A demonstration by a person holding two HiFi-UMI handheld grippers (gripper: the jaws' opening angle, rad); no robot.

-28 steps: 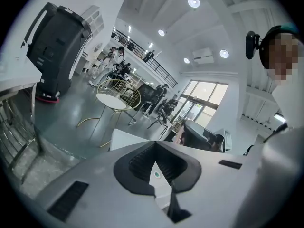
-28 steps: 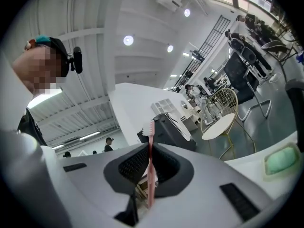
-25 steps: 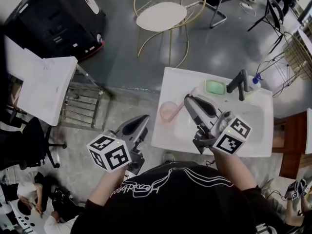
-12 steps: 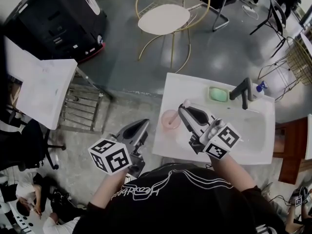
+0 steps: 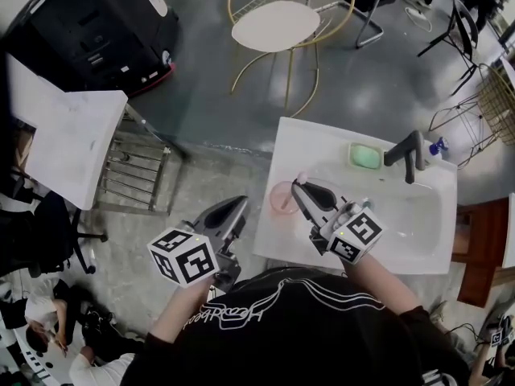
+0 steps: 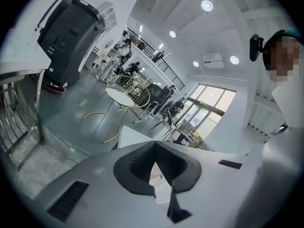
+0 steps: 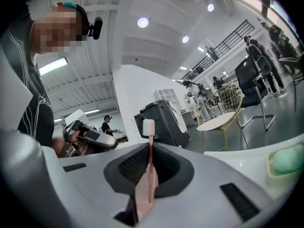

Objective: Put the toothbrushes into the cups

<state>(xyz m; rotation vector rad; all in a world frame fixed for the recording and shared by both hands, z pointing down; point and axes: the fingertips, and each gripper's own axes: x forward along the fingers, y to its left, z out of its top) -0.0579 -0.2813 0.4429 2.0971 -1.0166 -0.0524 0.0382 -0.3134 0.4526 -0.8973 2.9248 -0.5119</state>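
Observation:
A pink toothbrush (image 7: 150, 141) stands upright between the jaws of my right gripper (image 7: 151, 161), bristles up, and the gripper is shut on it. In the head view this gripper (image 5: 298, 186) hangs over the white washbasin (image 5: 302, 135), its tips at the right rim of a pink cup (image 5: 282, 198). The brush head (image 5: 302, 178) pokes up just beside the cup, and the handle's lower end is hidden. My left gripper (image 5: 234, 210) hovers over the floor left of the basin. Its jaws meet at the tips (image 6: 154, 162) with nothing between them.
A green soap (image 5: 364, 155), a black tap (image 5: 407, 154) and a blue-capped bottle (image 5: 435, 145) sit at the basin's far side. A gold wire chair (image 5: 275, 24), a black machine (image 5: 88, 30), a white tabletop (image 5: 64, 131) and a metal rack (image 5: 133, 175) stand on the floor.
My right gripper has come down with the toothbrush and now sits close against the pink cup. The left gripper has hardly moved.

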